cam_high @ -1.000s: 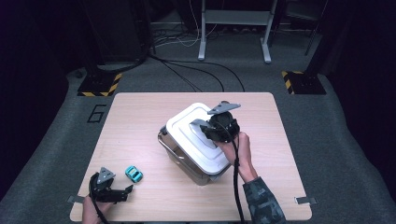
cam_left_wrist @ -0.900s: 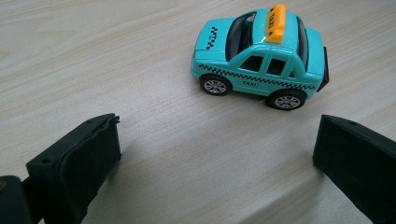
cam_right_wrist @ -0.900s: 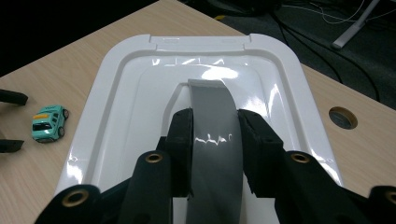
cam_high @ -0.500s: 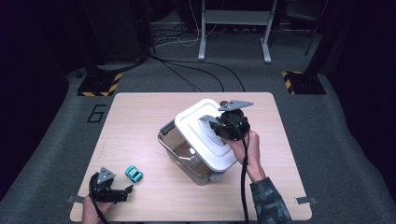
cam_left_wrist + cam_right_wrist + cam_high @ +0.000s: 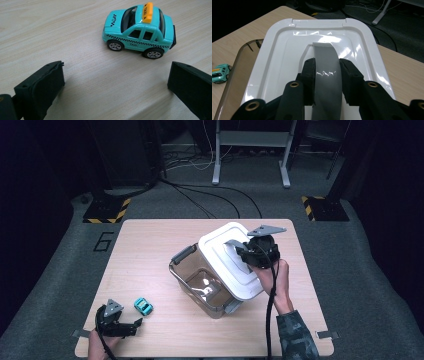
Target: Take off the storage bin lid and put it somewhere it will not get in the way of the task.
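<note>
R tool (image 5: pixel 326 75) on lid handle (image 5: pixel 325 57)

- A light wooden table (image 5: pixel 145 250) with rounded corners stands on a grey carpeted floor (image 5: pixel 360 270); its grain shows close up in the left gripper view (image 5: pixel 50 30).
- A black number 6 (image 5: pixel 103 241) is marked on the floor just beside the table's far-left corner.
- Two dark bases edged with yellow-and-black stripes sit on the floor beyond the table, one to the left (image 5: pixel 106 211) and one to the right (image 5: pixel 324 208).
- Black cables (image 5: pixel 210 200) trail across the floor between them.
- A grey metal stand (image 5: pixel 250 137) with two legs rises behind the cables.
- Small grey tape tabs stick out at the table's near corners (image 5: pixel 80 334) (image 5: pixel 325 335).
</note>
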Motion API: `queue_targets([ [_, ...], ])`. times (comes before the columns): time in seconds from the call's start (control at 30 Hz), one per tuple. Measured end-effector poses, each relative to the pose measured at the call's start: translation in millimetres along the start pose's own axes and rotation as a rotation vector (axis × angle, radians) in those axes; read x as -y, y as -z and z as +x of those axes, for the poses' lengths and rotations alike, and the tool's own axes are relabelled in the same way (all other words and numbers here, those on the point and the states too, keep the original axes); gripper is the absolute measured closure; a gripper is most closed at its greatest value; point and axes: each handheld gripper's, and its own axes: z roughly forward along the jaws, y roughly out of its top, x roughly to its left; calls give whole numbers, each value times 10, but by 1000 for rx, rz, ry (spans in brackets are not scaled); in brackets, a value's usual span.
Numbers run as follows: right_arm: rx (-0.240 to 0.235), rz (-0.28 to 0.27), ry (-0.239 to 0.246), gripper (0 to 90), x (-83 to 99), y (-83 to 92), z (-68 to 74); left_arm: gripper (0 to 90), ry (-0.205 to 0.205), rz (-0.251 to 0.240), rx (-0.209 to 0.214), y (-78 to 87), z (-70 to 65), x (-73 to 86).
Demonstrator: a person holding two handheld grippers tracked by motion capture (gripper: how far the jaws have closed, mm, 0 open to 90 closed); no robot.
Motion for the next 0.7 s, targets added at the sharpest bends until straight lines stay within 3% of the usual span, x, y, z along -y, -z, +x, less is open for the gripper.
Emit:
queue_targets([
  [0.7, 100, -25, -81, 665, 138, 235, -417, 5, -1, -3, -1, -2, 1, 0],
])
